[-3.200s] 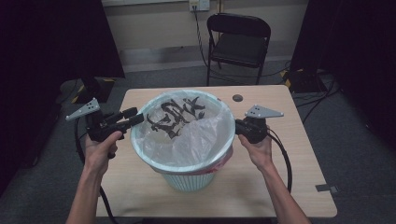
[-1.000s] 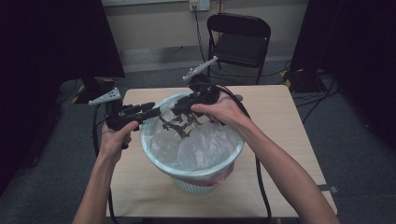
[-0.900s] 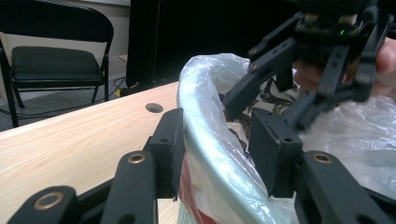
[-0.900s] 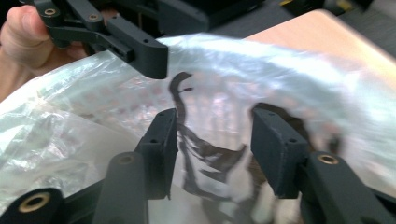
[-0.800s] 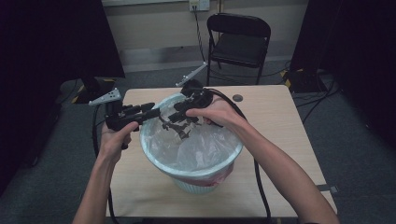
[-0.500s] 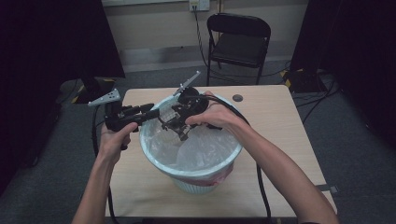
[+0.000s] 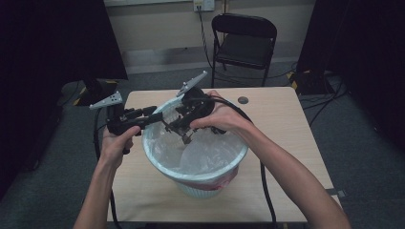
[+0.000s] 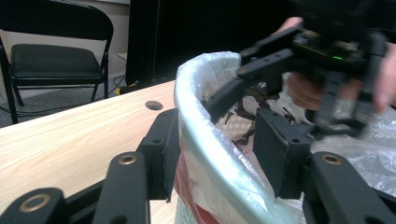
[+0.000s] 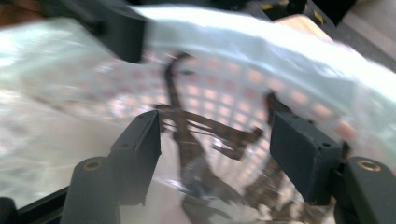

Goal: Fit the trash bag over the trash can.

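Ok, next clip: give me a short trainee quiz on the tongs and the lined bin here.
1. True or false: the right tongs are clamped shut.
2. Where are the left tongs? A) resting on the chair seat, B) astride the rim of the bin, one jaw outside and one inside, C) lying flat on the table.
3. Fill in: the right tongs point down into the bin's clear plastic ____.

Key: 1 false, the jaws stand wide apart; 2 B; 3 bag.
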A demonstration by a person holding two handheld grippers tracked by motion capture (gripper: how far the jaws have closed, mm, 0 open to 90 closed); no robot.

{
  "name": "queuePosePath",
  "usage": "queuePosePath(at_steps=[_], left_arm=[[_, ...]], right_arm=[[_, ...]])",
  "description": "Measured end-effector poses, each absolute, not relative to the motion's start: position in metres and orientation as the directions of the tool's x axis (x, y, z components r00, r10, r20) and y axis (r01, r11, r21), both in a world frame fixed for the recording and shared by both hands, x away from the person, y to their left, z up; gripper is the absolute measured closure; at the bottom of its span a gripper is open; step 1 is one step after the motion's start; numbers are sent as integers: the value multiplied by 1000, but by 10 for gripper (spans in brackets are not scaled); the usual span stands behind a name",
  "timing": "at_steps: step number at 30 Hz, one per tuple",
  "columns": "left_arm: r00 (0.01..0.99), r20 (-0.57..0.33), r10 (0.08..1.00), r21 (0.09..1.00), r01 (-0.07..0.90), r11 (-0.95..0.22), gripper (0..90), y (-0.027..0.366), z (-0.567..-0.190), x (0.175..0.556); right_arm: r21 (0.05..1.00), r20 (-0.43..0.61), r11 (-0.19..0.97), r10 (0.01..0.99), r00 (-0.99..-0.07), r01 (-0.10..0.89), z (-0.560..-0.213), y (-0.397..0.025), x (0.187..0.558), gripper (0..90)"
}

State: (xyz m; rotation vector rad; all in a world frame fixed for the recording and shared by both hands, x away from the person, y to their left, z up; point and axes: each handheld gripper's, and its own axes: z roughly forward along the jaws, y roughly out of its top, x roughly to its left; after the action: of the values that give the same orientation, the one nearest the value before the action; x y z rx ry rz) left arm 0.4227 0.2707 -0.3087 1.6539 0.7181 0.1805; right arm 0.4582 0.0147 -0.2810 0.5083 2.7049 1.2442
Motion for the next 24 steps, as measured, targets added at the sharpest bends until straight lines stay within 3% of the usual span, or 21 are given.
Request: queuePosePath(at_steps=[7, 16, 19, 24], left_arm=[[784, -277, 556, 933, 357, -38, 499, 271, -308, 422], [785, -274, 556, 933, 356, -43, 476, 273, -308, 420], [770, -278, 574, 931, 364, -37, 429, 274, -308, 421], [752, -266, 603, 930, 364, -43, 368, 276, -307, 420]], right_arm=[[714, -36, 685, 245, -969, 147, -295, 43, 419, 329], [667, 26, 733, 156, -987, 133, -308, 55, 403, 354], [649, 48, 752, 115, -992, 119, -310, 59, 399, 347], [654, 31, 744, 152, -988, 135, -305, 59, 402, 300]])
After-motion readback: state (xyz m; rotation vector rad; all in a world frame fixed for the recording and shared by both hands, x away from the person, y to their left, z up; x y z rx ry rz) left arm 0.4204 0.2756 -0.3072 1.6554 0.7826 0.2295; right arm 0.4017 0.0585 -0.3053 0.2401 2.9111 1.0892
